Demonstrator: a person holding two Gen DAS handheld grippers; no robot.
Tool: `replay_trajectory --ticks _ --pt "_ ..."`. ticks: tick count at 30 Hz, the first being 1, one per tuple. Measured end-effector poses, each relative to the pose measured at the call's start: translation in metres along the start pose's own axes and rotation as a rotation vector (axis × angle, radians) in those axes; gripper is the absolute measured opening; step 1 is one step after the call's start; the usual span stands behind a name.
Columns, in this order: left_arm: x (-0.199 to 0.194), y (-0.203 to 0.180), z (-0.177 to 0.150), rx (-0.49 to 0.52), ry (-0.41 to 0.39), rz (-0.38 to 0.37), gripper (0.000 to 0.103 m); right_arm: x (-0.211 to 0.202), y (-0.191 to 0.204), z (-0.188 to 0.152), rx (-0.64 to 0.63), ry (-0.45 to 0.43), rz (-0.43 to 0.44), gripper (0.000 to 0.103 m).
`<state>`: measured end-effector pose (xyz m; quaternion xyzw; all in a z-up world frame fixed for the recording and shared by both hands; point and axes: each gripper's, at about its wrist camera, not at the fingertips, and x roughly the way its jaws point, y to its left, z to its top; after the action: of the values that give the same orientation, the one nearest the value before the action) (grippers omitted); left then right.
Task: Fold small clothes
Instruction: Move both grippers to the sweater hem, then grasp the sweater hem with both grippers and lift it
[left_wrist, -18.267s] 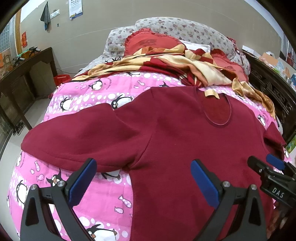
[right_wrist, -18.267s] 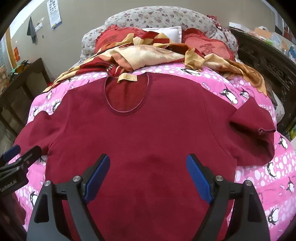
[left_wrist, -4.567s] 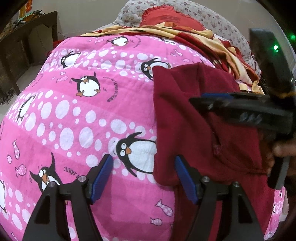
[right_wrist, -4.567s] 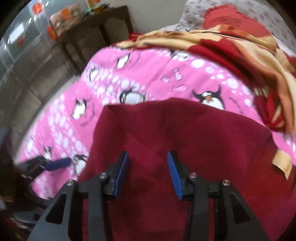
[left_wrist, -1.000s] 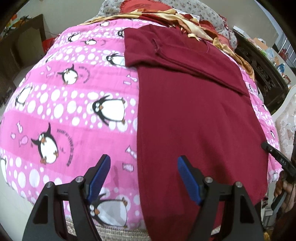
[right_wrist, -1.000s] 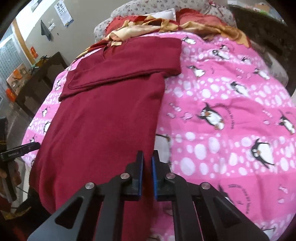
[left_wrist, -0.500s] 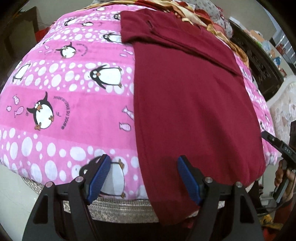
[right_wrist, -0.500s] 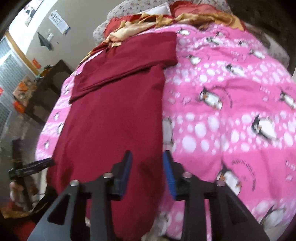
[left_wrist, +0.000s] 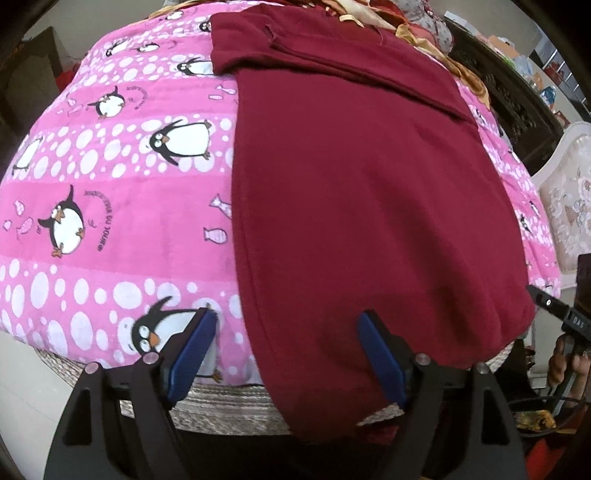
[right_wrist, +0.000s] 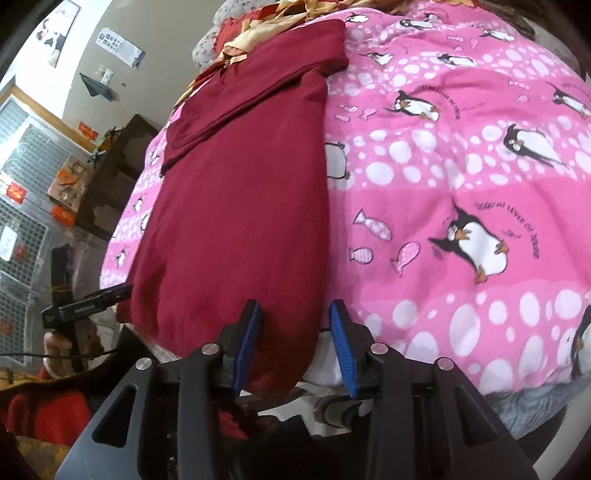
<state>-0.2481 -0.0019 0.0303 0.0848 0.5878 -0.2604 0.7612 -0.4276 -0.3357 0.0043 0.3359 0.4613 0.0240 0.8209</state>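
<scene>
The dark red sweater (left_wrist: 354, 192) lies lengthwise on the pink penguin-print blanket (left_wrist: 110, 229) covering the bed. Both sleeves are folded across the chest at the far end, forming a band from about 11 o'clock to 2 o'clock in the left wrist view. The body of the garment forms a long, narrow panel, and its hem hangs over the near edge of the bed at 6 o'clock.

Left gripper (left_wrist: 286, 356): jaws opening and standing wide. The left blue pad sits over the blanket beside a penguin print; the right pad sits over the sweater's hem. The sweater's left edge runs between the pads, which do not press on the cloth. Nothing is held.

Right gripper (right_wrist: 295, 350): jaws partly apart, straddling the sweater's (right_wrist: 236, 206) lower right corner at the bed edge. The cloth hangs between the blue pads, with a gap visible on each side; no grip is seen.

In the right wrist view, the left gripper (right_wrist: 88, 301) appears at 9 o'clock, beside the hem's far corner, with a hand (right_wrist: 55, 343) below it. In the left wrist view, the right gripper (left_wrist: 554, 310) shows at 3 o'clock, just off the hem's other corner.

A gold and red patterned cloth (right_wrist: 266, 29) lies bunched beyond the sweater's collar at 12 o'clock. A dark wooden cabinet (right_wrist: 110, 177) stands at 9 to 10 o'clock beside the bed.
</scene>
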Motion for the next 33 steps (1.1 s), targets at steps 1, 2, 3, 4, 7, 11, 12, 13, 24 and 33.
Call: replay_trajectory --ticks 1,2,3,4,7,11,12,13,24,33 --pt "0.0 -0.002 0.0 0.003 0.006 -0.009 0.083 -0.001 0.003 -0.001 -0.003 0.007 0.019 0.056" --pt "0.001 -0.004 -0.001 0.013 0.011 -0.01 0.083 -0.002 0.007 -0.002 -0.024 0.011 0.031 0.055" --pt "0.001 -0.006 -0.001 0.022 0.014 -0.007 0.083 -0.003 0.01 -0.003 -0.05 0.009 0.025 0.052" --pt "0.002 -0.008 -0.001 0.035 0.018 -0.002 0.082 -0.003 0.015 -0.003 -0.08 0.007 0.014 0.05" --pt "0.002 -0.012 0.0 0.036 0.032 -0.017 0.081 -0.009 0.024 0.0 -0.116 -0.004 0.011 0.045" --pt "0.004 -0.009 0.005 0.003 0.042 -0.044 0.079 -0.008 0.026 0.002 -0.131 0.004 0.037 0.044" --pt "0.005 -0.008 0.006 -0.002 0.043 -0.046 0.079 -0.002 0.024 0.003 -0.12 0.028 0.039 0.044" --pt "0.005 -0.008 0.007 -0.005 0.041 -0.046 0.079 0.003 0.02 0.003 -0.095 0.047 0.04 0.044" --pt "0.001 0.002 0.01 -0.006 0.045 -0.068 0.023 -0.009 0.012 0.002 -0.067 -0.005 0.048 0.03" --pt "-0.043 0.028 0.034 -0.075 -0.061 -0.192 0.007 -0.038 0.027 0.036 -0.056 -0.135 0.18 0.029"
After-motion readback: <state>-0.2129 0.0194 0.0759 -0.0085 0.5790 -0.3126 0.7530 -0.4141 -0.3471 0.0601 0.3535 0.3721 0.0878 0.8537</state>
